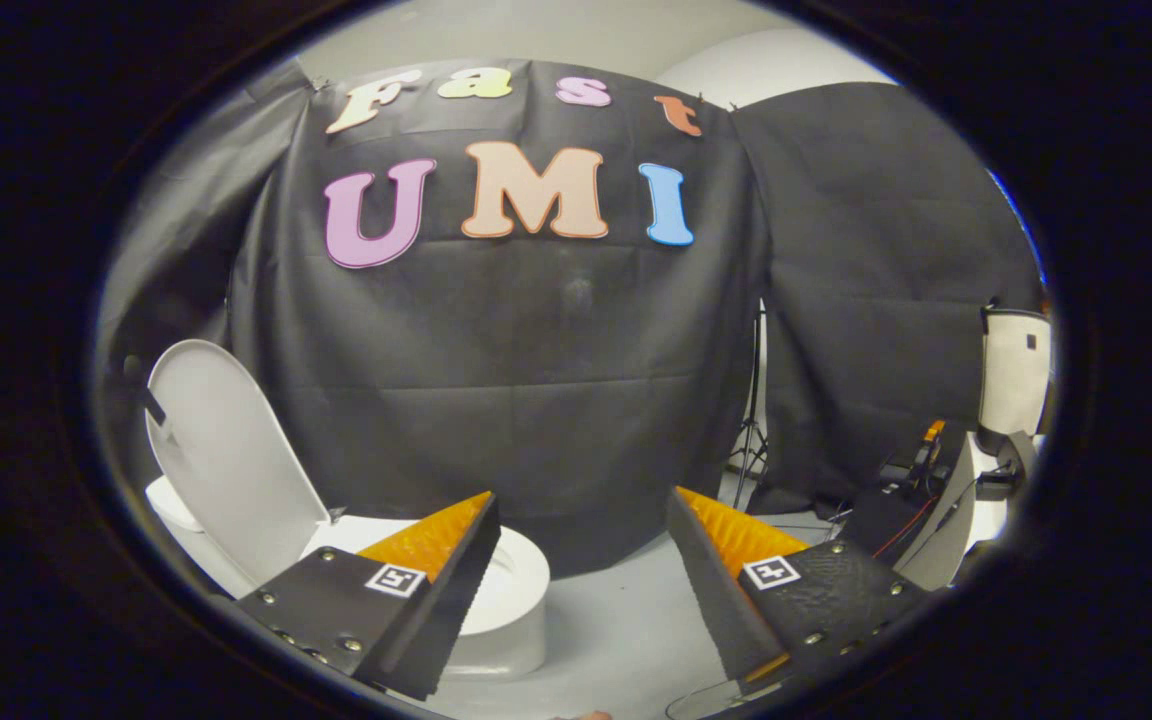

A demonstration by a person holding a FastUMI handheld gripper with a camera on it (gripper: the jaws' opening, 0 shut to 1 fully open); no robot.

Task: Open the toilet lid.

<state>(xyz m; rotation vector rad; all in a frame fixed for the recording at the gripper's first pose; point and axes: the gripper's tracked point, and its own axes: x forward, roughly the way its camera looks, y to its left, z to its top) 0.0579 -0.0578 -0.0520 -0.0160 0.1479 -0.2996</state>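
Claw (581,500) spread wide, gripping nothing. Toilet lid (226,460) raised upright (leaning back toward the black cloth wall (536,400)), beyond the left finger (436,560).

Pale floor with a toilet and studio gear

The smooth grey floor (616,620) carries a white toilet (511,600) standing behind the left finger of the gripper (581,585), whose fingers are spread wide apart with nothing between them. Its lid (226,460) is raised upright. Farther back a tripod stand (751,450) rests on the floor by the dark cloth wall (536,400).
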